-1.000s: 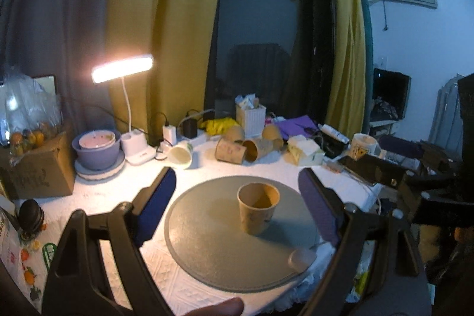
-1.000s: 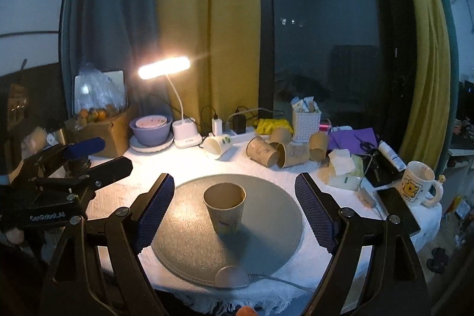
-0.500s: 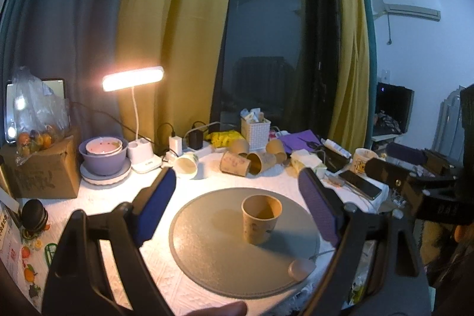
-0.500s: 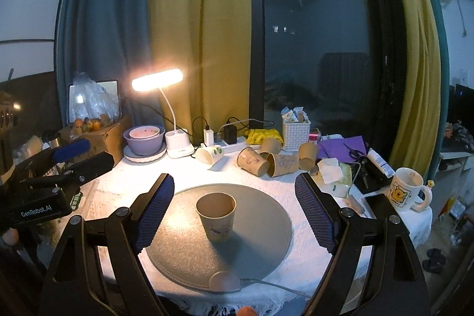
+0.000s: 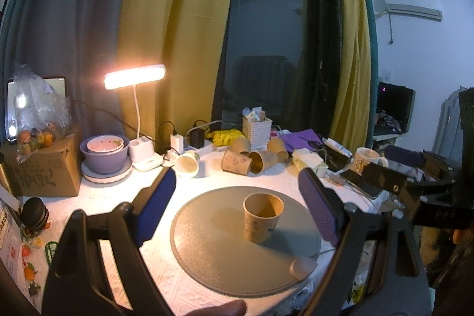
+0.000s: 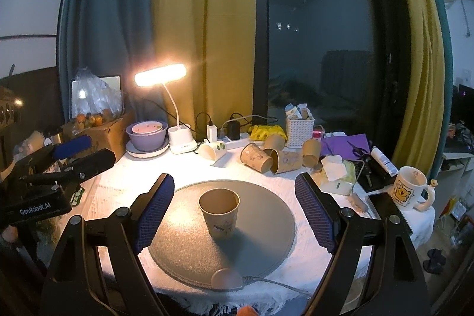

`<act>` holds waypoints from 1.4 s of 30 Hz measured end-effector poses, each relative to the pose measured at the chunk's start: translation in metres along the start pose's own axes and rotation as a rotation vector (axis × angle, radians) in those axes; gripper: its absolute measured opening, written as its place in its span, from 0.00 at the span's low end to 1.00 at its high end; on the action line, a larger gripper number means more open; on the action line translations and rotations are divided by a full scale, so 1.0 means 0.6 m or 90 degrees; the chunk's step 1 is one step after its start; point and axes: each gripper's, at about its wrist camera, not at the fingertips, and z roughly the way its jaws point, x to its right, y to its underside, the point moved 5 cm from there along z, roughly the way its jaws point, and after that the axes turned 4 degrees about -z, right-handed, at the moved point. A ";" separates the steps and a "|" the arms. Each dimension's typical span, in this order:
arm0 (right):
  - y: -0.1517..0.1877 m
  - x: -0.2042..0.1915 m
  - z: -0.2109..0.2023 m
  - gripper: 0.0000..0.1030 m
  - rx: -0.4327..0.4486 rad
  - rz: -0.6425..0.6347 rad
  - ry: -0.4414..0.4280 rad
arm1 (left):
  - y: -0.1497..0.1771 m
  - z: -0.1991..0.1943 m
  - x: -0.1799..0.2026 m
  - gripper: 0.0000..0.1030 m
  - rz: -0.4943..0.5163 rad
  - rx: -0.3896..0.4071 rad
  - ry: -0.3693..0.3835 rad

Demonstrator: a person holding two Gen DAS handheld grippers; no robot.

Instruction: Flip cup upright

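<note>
1. Standing upright, mouth up, the cup [image 6: 219, 213] is seen at the centre of the frame on the mat [image 6: 266, 230]; the flip is judged done.
2. The left gripper [image 5: 237, 203] and right gripper [image 6: 234, 209] are held wide open, empty, apart from the cup.
3. Nothing is judged left.

A brown paper cup [image 6: 219, 213] with small prints is seen on a grey round mat [image 6: 266, 230]. The fingers [image 6: 155, 209] are padded in blue. The desk [image 6: 299, 265] is covered in white cloth.
</note>
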 end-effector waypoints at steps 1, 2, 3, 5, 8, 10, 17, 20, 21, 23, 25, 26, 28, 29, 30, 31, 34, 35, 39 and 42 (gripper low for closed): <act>0.000 -0.001 0.000 0.83 -0.001 -0.001 -0.001 | -0.001 0.000 -0.001 0.83 0.000 0.000 0.002; 0.000 -0.001 0.001 0.83 -0.002 -0.001 -0.001 | -0.001 0.000 0.000 0.83 0.001 -0.001 0.002; 0.001 -0.003 0.001 0.83 -0.002 0.000 -0.002 | -0.001 0.000 0.000 0.83 0.001 -0.001 0.002; 0.000 -0.003 0.002 0.83 -0.002 -0.002 -0.003 | 0.000 0.000 0.000 0.83 -0.001 -0.002 0.002; 0.000 -0.004 0.003 0.83 -0.003 0.000 -0.003 | 0.001 -0.001 -0.001 0.83 -0.004 -0.004 -0.001; 0.000 -0.005 0.002 0.83 -0.003 0.000 -0.003 | 0.001 0.000 -0.002 0.83 -0.007 -0.006 0.000; 0.000 -0.006 0.004 0.83 -0.005 0.000 -0.003 | 0.002 -0.002 0.000 0.83 -0.005 -0.008 0.002; 0.000 -0.008 0.005 0.84 -0.004 -0.001 -0.005 | 0.002 -0.002 0.001 0.83 -0.006 -0.008 0.001; 0.000 -0.009 0.005 0.83 -0.004 -0.001 -0.005 | 0.002 -0.001 0.000 0.83 -0.006 -0.008 0.001; 0.001 -0.010 0.005 0.83 -0.003 -0.002 -0.005 | 0.002 -0.001 0.002 0.83 -0.006 -0.009 0.001; 0.001 -0.009 0.005 0.83 -0.005 -0.001 -0.006 | 0.002 -0.001 0.001 0.83 -0.005 -0.008 0.001; 0.001 -0.010 0.005 0.84 -0.005 -0.001 -0.006 | 0.002 -0.002 0.002 0.83 -0.005 -0.007 0.001; 0.001 -0.008 0.005 0.83 -0.005 -0.002 -0.006 | 0.003 -0.002 0.002 0.83 -0.005 -0.008 0.001; 0.001 -0.008 0.005 0.83 -0.005 -0.002 -0.006 | 0.002 -0.001 0.002 0.83 -0.006 -0.009 0.001; 0.001 -0.010 0.005 0.83 -0.005 -0.003 -0.007 | 0.003 -0.002 0.003 0.83 -0.005 -0.009 0.000; 0.000 -0.008 0.005 0.84 -0.005 -0.002 -0.006 | 0.002 -0.001 0.002 0.83 -0.006 -0.008 0.000; 0.000 -0.009 0.005 0.83 -0.005 -0.002 -0.005 | 0.002 -0.001 0.003 0.83 -0.004 -0.008 -0.001; 0.000 -0.009 0.005 0.83 -0.005 -0.001 -0.006 | 0.003 -0.002 0.004 0.83 -0.003 -0.008 0.000; 0.000 -0.011 0.005 0.83 -0.004 -0.001 -0.006 | 0.004 -0.002 0.005 0.83 -0.001 -0.009 0.002; 0.000 -0.009 0.005 0.83 -0.005 -0.001 -0.005 | 0.004 -0.002 0.004 0.83 0.000 -0.008 0.000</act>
